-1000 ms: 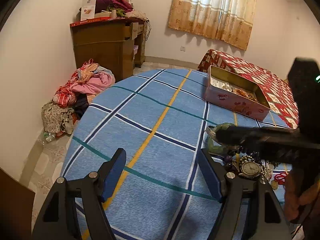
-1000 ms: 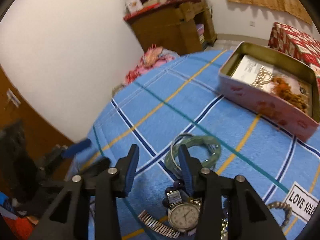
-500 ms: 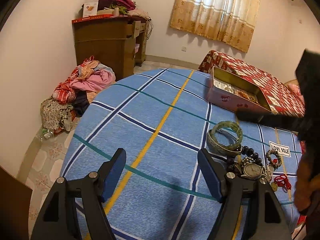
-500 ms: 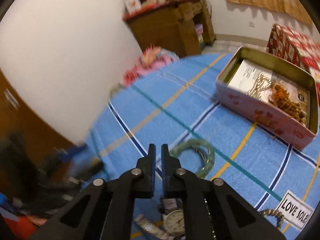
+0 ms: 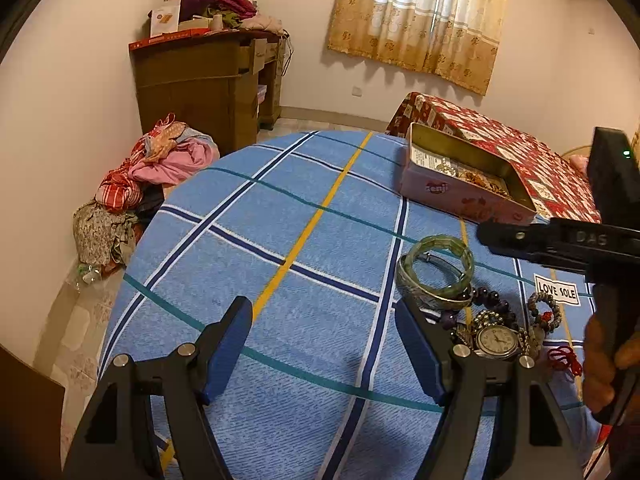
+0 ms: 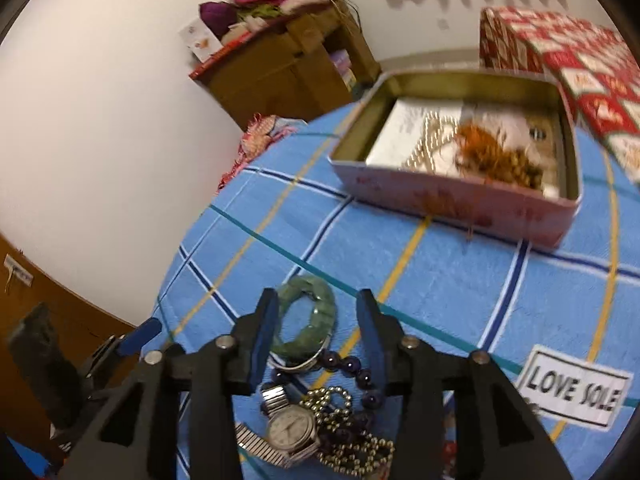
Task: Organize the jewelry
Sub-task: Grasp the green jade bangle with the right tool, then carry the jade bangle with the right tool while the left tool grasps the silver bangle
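Note:
A green bangle (image 5: 440,264) (image 6: 308,324) lies on the blue plaid cloth over a silver bangle (image 5: 424,294). Beside them lie dark beads (image 6: 352,364), a wristwatch (image 5: 496,340) (image 6: 290,432) and a ball chain (image 6: 344,432). A pink tin (image 5: 460,196) (image 6: 452,200) holding pearls and orange beads stands at the back right. My left gripper (image 5: 324,352) is open and empty above bare cloth, left of the pile. My right gripper (image 6: 316,340) is open above the green bangle and empty; it also shows in the left wrist view (image 5: 486,234).
A "LOVE SOLE" label (image 6: 576,388) lies right of the pile. A red patterned box (image 5: 500,148) stands behind the tin. A wooden cabinet (image 5: 208,84) and a heap of clothes (image 5: 152,172) are on the floor beyond the table's left edge.
My right gripper was part open, shut half a second ago, and now stands open over the green bangle. The left gripper stayed open; its view drew back slightly.

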{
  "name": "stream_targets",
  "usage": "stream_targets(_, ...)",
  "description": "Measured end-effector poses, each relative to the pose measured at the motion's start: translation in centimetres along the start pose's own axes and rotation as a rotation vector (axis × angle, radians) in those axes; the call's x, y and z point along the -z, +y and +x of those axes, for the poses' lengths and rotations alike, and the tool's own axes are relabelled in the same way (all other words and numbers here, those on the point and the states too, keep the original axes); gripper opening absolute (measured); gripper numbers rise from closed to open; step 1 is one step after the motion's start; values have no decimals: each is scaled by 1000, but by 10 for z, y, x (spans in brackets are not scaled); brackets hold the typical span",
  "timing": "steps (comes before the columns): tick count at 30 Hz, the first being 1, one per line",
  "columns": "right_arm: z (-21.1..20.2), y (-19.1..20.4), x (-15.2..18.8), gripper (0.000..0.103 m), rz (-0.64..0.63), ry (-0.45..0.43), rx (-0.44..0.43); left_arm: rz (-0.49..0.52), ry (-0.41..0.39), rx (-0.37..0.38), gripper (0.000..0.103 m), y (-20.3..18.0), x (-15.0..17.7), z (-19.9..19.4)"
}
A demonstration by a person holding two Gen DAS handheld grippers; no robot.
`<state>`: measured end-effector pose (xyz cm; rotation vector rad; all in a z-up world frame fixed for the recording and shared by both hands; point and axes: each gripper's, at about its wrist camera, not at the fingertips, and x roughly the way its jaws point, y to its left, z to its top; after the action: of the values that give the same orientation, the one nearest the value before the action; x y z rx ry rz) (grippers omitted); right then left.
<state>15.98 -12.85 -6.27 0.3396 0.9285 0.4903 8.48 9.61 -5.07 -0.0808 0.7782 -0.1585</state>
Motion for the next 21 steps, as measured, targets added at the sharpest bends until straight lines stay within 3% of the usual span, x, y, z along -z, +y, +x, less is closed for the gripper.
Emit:
stream_targets(4, 28, 2, -1, 45, -14, 83, 14, -1, -3, -2, 74, 1, -1, -1)
stream_targets(5, 35, 4, 0, 41, -26, 100, 28, 2, -7, -3, 74, 1, -1, -2)
stream_targets(6, 35, 7, 0, 22, -42, 87, 46, 4, -8, -5, 74, 1, -1, -3)
stream_targets(8, 33, 8, -2, 18, -37, 81, 31, 7, -11, -5, 74, 3, -1, -3)
stream_targets(16, -28, -2, -18, 18, 100, -148, -133, 14, 6, 26, 74, -3, -4, 6)
stream_targets(21, -58, -4, -13, 18, 98, -223, -104, 4, 67, 138, 74, -17, -14, 23)
